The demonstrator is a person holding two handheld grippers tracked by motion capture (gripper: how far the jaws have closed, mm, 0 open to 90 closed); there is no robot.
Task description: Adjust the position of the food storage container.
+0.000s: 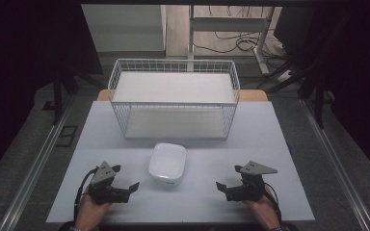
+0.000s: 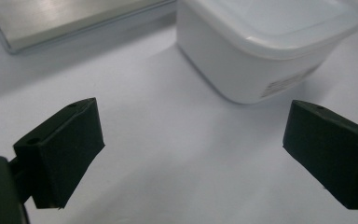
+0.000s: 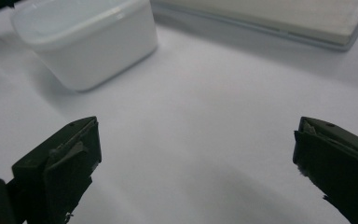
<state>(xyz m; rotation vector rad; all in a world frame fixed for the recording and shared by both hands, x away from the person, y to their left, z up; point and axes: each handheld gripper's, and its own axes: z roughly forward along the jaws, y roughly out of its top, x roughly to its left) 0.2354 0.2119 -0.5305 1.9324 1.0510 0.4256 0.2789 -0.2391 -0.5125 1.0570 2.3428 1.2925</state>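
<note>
The left gripper (image 1: 126, 178) rests low over the near left part of the table (image 1: 270, 144), held in the person's left hand (image 1: 90, 211); its jaws stand wide apart with nothing between them. In the left gripper view bare white tabletop (image 2: 168, 154) runs between and ahead of the two black jaws, up to the white container (image 2: 261, 51), which sits near but apart from them. The right gripper (image 1: 227, 180) mirrors it on the near right, held in the right hand (image 1: 262, 209), jaws likewise spread and holding nothing. In the right gripper view, bare tabletop (image 3: 205, 140) separates them from the container (image 3: 84, 42) ahead and to the left.

The container (image 1: 167, 161) lies between the two grippers, slightly farther from the person than they are, with free table on both its flanks and toward the near edge. Just behind it stands the white wire basket rack (image 1: 173, 98), its lower shelf close to the container's far side, leaving only a narrow strip of table between. The table's left and right edges lie outboard of each gripper, with a modest margin of surface.

The container is a white rounded-rectangle tub with soft corners, a flat pale top and a small printed label on one wall (image 2: 286, 84)
</note>
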